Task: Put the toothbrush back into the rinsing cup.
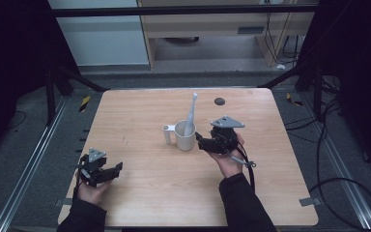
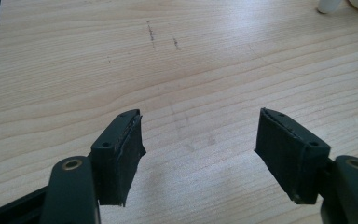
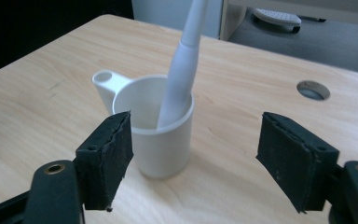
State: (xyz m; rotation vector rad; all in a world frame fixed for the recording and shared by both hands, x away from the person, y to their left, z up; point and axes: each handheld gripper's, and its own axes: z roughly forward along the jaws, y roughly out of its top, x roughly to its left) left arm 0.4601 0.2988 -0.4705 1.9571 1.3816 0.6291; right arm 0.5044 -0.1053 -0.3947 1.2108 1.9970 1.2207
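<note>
A white cup (image 1: 185, 137) (image 3: 164, 135) with a flat handle (image 1: 168, 129) (image 3: 108, 84) stands near the middle of the wooden table (image 1: 140, 116). A white toothbrush (image 1: 191, 113) (image 3: 182, 70) leans upright inside it. My right gripper (image 1: 201, 140) (image 3: 195, 161) is open just to the right of the cup, level with it, jaws pointing at it and apart from it. My left gripper (image 1: 115, 170) (image 2: 199, 156) rests open near the table's front left, over bare wood, with nothing between its jaws.
A round cable hole (image 1: 219, 101) (image 3: 313, 90) sits in the table toward the back right. Faint pencil marks (image 2: 151, 32) lie on the wood ahead of the left gripper. Cables trail on the floor at the right (image 1: 328, 145).
</note>
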